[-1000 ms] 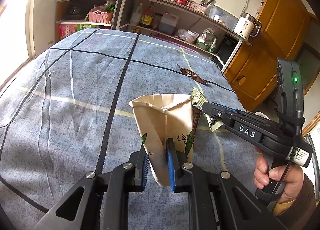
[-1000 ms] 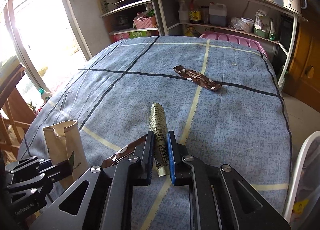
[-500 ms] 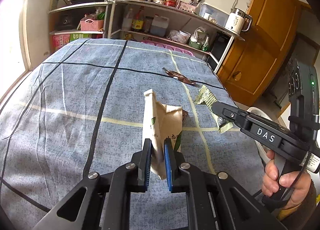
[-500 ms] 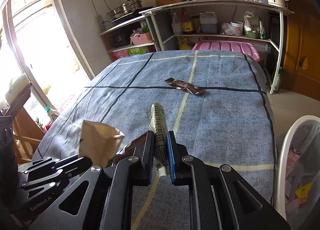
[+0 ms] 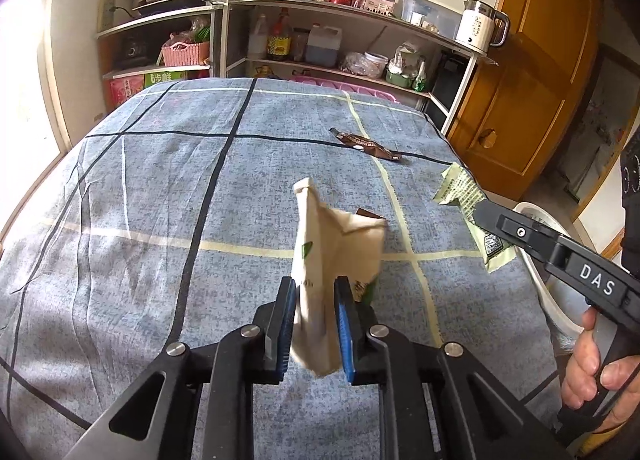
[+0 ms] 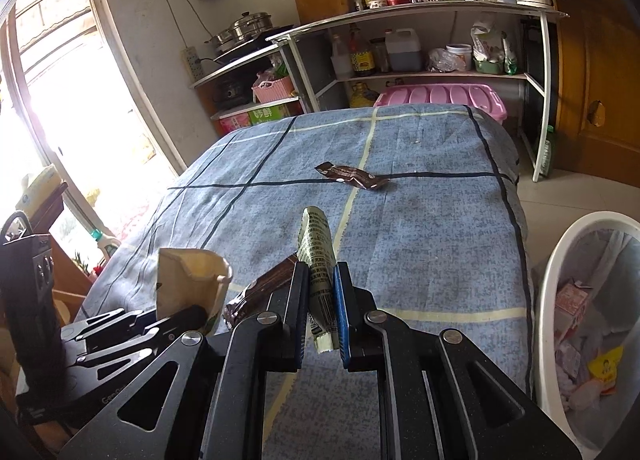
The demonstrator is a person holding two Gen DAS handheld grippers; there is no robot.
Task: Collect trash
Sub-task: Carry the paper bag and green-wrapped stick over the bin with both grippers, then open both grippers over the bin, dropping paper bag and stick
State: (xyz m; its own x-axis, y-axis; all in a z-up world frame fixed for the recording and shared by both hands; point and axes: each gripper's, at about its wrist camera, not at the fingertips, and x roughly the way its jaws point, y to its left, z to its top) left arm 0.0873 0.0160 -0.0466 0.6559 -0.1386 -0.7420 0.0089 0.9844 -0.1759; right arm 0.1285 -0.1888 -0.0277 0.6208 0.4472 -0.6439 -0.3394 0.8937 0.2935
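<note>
Left gripper (image 5: 314, 324) clamps the beige paper bag (image 5: 336, 256), lifted over the blue cloth (image 5: 140, 188); right gripper (image 6: 322, 300) pinches the green wrapper (image 6: 316, 260), long axis pointing forward. White bin (image 6: 560, 260) sits off the right edge, nearest the right hand; a brown wrapper (image 6: 352, 176) lies far ahead
</note>
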